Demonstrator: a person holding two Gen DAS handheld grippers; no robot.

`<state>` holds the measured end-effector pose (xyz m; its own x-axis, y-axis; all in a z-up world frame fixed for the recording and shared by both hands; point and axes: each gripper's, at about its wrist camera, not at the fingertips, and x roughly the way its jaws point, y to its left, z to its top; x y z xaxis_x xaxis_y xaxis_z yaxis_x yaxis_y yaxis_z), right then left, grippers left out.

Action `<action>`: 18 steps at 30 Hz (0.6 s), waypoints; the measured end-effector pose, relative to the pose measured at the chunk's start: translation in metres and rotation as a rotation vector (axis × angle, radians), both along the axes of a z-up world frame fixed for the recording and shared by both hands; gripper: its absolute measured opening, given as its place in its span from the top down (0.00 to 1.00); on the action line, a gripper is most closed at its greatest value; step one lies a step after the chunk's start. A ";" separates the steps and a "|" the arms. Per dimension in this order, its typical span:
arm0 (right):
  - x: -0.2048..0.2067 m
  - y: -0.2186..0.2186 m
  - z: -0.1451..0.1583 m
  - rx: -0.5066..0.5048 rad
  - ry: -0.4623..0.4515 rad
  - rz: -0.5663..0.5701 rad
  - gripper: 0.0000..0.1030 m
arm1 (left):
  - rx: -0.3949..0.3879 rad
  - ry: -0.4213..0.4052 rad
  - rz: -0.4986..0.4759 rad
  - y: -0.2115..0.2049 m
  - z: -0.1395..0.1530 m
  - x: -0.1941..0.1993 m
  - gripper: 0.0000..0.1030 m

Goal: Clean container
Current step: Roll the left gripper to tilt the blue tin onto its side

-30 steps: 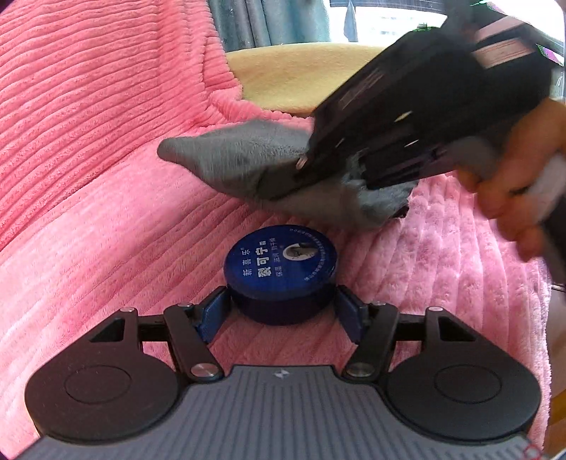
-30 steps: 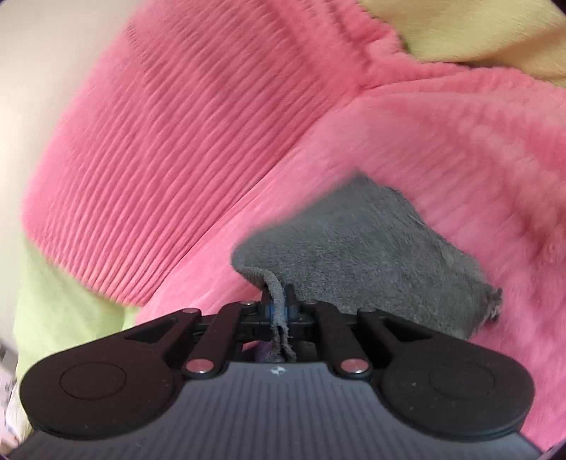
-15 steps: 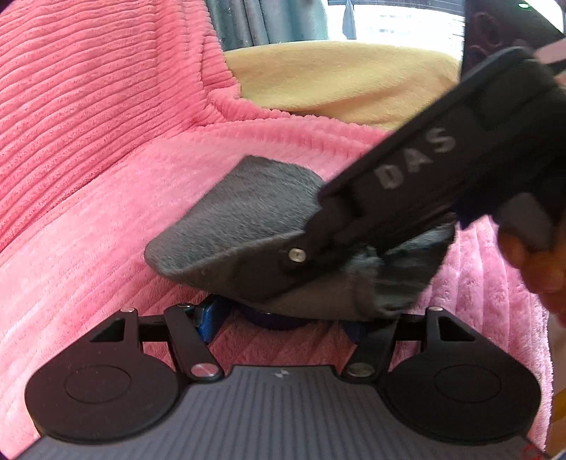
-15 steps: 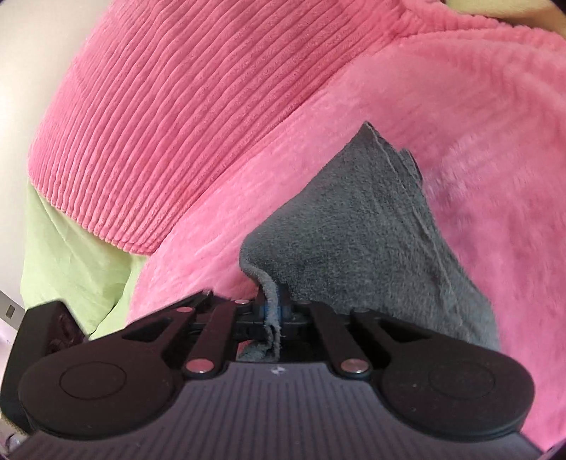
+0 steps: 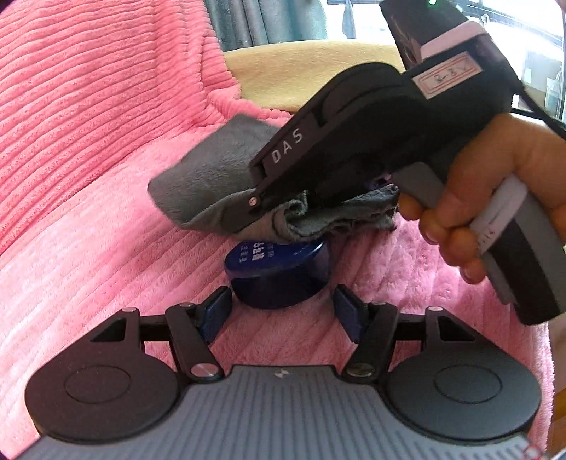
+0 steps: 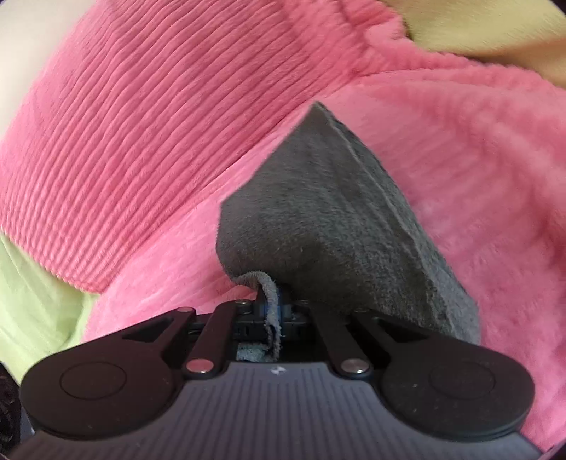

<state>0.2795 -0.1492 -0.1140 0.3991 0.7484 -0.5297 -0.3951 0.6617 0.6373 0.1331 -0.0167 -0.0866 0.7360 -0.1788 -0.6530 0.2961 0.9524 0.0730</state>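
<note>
Right now the blue tin (image 5: 279, 279) sits on the pink blanket (image 5: 106, 230), lid up, white print on top partly hidden. The left gripper (image 5: 281, 308) has its blue pads (image 5: 215, 311) on either side of the tin's near edge, jaws about half open; the left pad looks to be touching the tin wall, the right one stands just clear of it, so a firm grip cannot be told. The right gripper (image 6: 274, 308) is clamped tight on a fold of the grey cloth (image 6: 329, 233), a strip of it hanging down between the closed fingers. In the left view the right gripper comes in from the upper right, black body marked DAS, a hand (image 5: 495, 198) around its grey handle, and the cloth (image 5: 212, 184) bunches under its tip, draped over the far part of the tin's lid and touching it. Most of the cloth spreads forward past the fingers onto the blanket. The blanket is ribbed and runs up a back rest behind. A tan cushion (image 5: 311, 74) lies beyond it, curtains (image 5: 261, 21) farther back. A light green sheet (image 6: 32, 300) shows at lower left in the right view.
</note>
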 end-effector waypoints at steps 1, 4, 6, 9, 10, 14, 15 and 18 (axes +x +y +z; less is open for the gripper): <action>-0.002 -0.003 0.000 0.009 0.007 -0.008 1.00 | -0.056 0.024 0.005 0.007 0.003 0.002 0.38; -0.006 -0.013 -0.002 0.011 0.011 -0.036 1.00 | -0.268 0.109 0.027 0.031 0.011 0.007 0.38; -0.006 -0.020 -0.006 0.015 0.023 -0.060 1.00 | -0.402 0.166 0.060 0.047 0.009 0.011 0.38; -0.007 -0.028 -0.012 0.034 0.049 -0.083 1.00 | -0.557 0.221 0.113 0.065 0.005 0.016 0.38; -0.009 -0.030 -0.013 0.039 0.055 -0.088 1.00 | -0.582 0.228 0.123 0.068 0.004 0.017 0.38; -0.015 -0.034 -0.015 0.055 0.075 -0.109 1.00 | -0.610 0.209 0.154 0.066 0.000 0.022 0.39; -0.017 -0.035 -0.015 0.055 0.077 -0.112 1.00 | -0.623 0.201 0.165 0.066 -0.002 0.022 0.41; -0.023 -0.038 -0.015 0.069 0.091 -0.125 1.00 | -0.652 0.182 0.198 0.071 -0.006 0.023 0.49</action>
